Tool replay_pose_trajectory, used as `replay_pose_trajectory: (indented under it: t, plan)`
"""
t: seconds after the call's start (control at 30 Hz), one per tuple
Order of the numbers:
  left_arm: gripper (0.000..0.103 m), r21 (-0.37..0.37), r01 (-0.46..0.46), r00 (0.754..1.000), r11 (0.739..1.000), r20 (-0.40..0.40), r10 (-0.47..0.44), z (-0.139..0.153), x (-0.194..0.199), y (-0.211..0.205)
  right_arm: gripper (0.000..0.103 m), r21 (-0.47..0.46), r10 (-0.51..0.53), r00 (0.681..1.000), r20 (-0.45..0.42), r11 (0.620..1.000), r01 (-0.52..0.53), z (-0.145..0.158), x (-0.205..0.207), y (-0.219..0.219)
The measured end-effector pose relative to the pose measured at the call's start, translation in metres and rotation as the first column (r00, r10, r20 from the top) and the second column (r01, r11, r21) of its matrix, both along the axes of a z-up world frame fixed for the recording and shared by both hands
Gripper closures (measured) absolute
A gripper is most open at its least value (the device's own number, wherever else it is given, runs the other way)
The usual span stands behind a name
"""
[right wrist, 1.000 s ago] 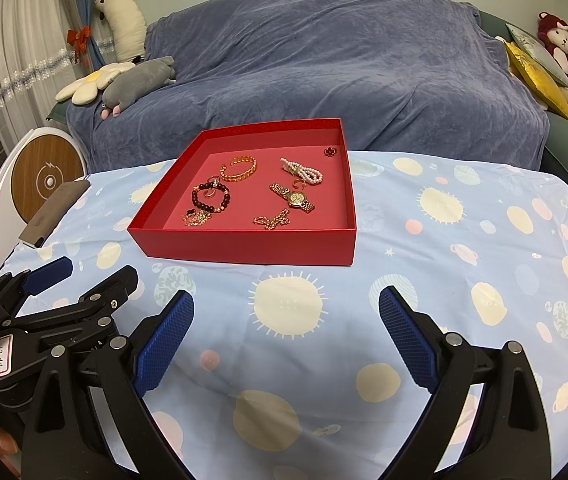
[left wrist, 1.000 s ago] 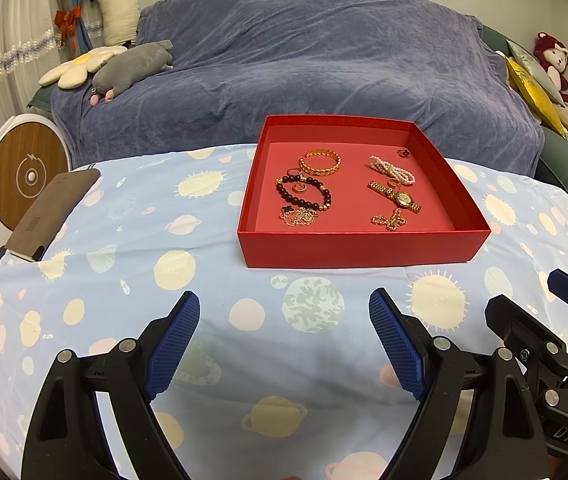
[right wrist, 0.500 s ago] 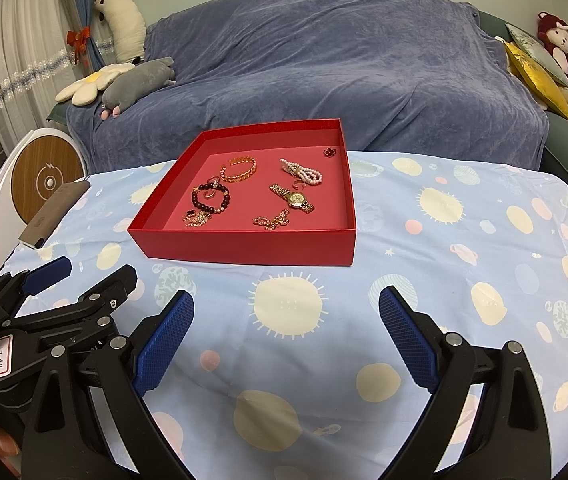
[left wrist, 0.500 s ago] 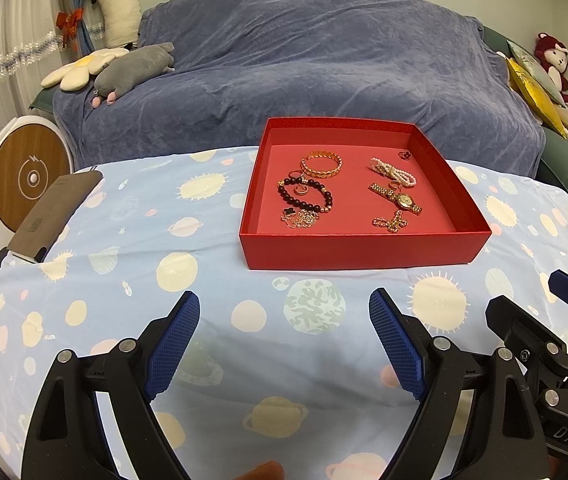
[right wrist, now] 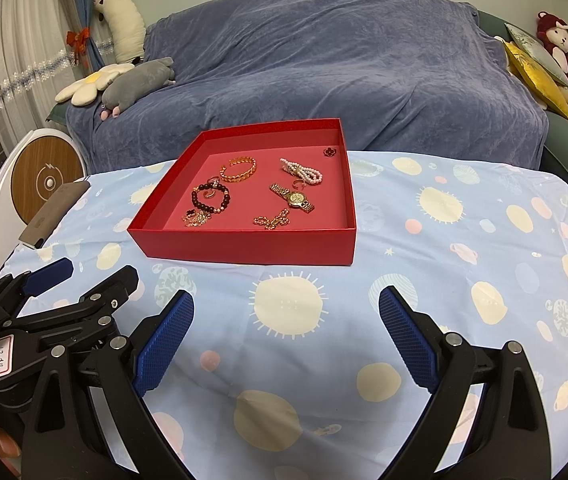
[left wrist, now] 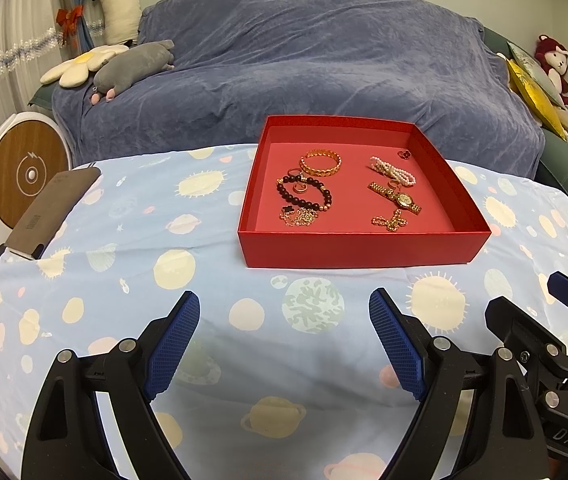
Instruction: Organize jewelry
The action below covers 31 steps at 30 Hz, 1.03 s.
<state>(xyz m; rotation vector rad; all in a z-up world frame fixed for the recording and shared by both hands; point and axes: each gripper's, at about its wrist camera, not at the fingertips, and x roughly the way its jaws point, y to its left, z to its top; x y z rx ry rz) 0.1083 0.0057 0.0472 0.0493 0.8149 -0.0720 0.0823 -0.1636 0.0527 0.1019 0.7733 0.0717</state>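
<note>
- Change vs 1 s and 0.5 s ago: almost none. Box sits marginally lower in left-wrist view, unchanged in right-wrist view; both tools basically parked
- L gripper: released, fingers spread wide, nothing between them; hovers over the cloth near side of box, well short of it
- R gripper: same, spread wide, empty; just beside the L one, each visible in the other's cam
- Jewelry all inside box, none on cloth:
  - gold bangle far-left
  - bead bracelet nearer, ring lying inside its loop
  - gold chain nearest on left, touching bead bracelet
  - pearl strand far-right
  - clover charm by far-right corner
  - watch mid-right
  - small chain nearest on right
- Judgement: no pick begun; looks like either the very start or the pieces are already laid out and work is over, can't tell which
- If picks remain: chain tangled w/ bead bracelet is the risky one, may drag its neighbour; box wall limits a low approach
- Phone-like slab at left cloth edge, irrelevant
</note>
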Motion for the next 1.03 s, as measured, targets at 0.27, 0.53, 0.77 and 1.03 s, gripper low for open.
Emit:
replay_pose_trajectory:
  t: [0.27,0.53,0.77,1.03]
  plan:
    - [0.019,-0.008,-0.008,1.000,1.000,0.003,0.008,-0.0023,-0.0015,-0.0001,0.012,0.001,-0.001,1.000,0.000,1.000,0.001,0.0003,0.0001,0.0002]
    - [0.019,-0.004,-0.011,1.000,1.000,0.005,0.011,-0.0021,-0.0019,-0.0002,0.012,0.001,-0.002,1.000,0.000,1.000,0.002,0.0001,0.0000,0.0002]
    - [0.019,0.003,-0.012,1.000,1.000,0.006,0.012,-0.0019,-0.0020,-0.0008,0.012,0.001,-0.003,1.000,-0.001,1.000,0.003,0.0000,0.0001,0.0003]
    - [0.019,0.005,-0.016,1.000,1.000,-0.008,0.016,-0.0048,-0.0002,0.0008,0.012,-0.004,-0.003,1.000,0.001,1.000,0.003,-0.0004,-0.0015,0.0022]
